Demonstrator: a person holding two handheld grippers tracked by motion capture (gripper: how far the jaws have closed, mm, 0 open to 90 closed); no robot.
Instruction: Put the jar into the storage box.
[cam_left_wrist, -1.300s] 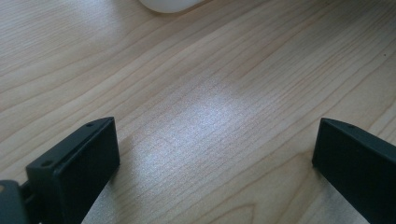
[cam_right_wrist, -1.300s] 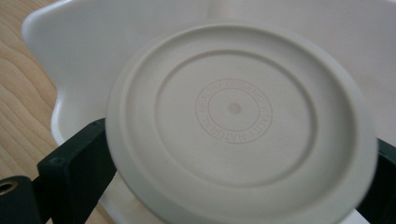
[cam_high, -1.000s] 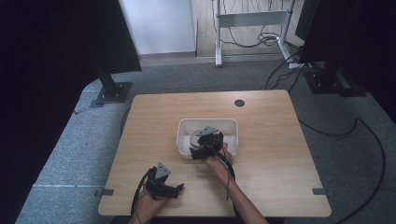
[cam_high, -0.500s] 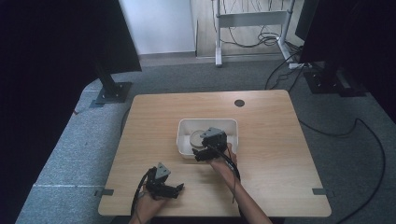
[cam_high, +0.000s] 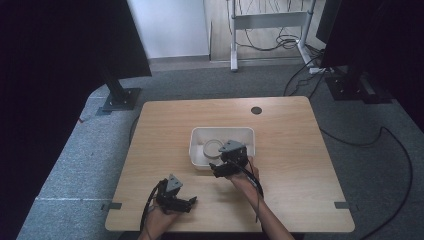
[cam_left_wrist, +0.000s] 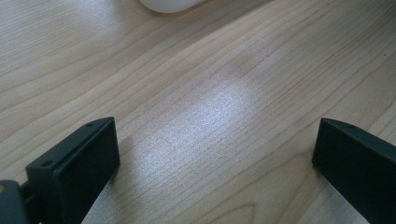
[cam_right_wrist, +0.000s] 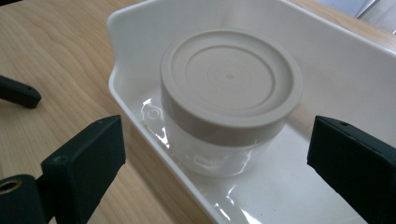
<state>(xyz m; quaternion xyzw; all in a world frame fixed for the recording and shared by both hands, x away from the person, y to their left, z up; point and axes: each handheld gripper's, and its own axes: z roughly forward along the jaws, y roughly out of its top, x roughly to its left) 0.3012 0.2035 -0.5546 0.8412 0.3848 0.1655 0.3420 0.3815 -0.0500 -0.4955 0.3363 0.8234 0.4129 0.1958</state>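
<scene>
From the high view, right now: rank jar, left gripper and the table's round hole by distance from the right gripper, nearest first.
1. Jar: just left of the right gripper, standing in the white bin.
2. Left gripper: at the table's near edge, lower left, jaws open over bare wood.
3. Round hole: far side of the table, beyond the bin.

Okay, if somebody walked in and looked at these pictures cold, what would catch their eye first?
Most likely the clear jar with its beige lid, standing upright in the white tray near the middle of the wooden table. The right gripper is at the tray's near edge, jaws spread wide either side of the jar without touching it. The left gripper lies open near the table's front edge.
</scene>
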